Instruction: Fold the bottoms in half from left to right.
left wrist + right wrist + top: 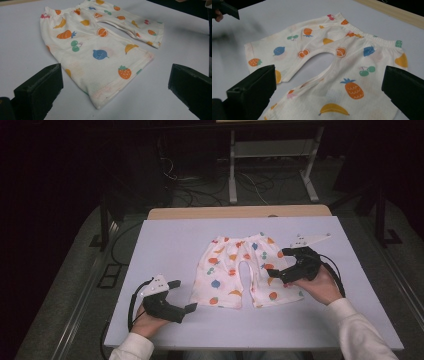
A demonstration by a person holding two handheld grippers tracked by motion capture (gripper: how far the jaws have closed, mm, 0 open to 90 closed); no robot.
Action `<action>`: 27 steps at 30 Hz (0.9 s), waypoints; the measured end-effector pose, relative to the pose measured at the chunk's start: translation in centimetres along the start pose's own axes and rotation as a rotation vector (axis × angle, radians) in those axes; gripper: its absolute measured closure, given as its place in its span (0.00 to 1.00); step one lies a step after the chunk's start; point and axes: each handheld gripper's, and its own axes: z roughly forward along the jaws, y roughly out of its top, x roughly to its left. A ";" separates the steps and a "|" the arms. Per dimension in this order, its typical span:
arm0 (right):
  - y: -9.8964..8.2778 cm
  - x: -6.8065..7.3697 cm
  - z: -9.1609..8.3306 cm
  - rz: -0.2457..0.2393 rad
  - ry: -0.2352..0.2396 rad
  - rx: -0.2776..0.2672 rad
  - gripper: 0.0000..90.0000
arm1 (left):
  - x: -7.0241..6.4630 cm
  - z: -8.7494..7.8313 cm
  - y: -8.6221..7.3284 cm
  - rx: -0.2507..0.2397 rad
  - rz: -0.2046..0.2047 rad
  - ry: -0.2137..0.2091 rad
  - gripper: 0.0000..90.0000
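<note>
Between the two pairs of jaws, fruit-printed shorts (243, 271) are spread flat on the white table (165, 240), waistband toward the far edge. Above the outer hem of one leg the right gripper (283, 265) is held, jaws apart. Just off the other leg's hem, over bare table, the left gripper (183, 296) is held with jaws apart, nothing between them.

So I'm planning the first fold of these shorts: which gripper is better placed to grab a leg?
Right. The right gripper hovers open over the fruit-print shorts, above one leg; the left gripper sits open beside them.
</note>
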 end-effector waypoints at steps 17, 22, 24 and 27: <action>2.7 -0.4 2.4 -0.007 0.023 0.012 0.00 | 0.0 0.0 0.0 -0.001 0.000 -0.002 0.00; 3.4 -0.6 2.9 -0.005 0.023 0.015 0.00 | 0.0 0.0 0.0 0.000 0.000 -0.003 0.00; 3.7 -0.7 3.2 -0.004 0.023 0.018 0.00 | 0.0 0.0 0.0 -0.001 -0.001 -0.003 0.00; 4.1 -0.9 3.4 -0.003 0.023 0.020 0.00 | 0.0 0.1 0.0 0.000 0.000 -0.004 0.00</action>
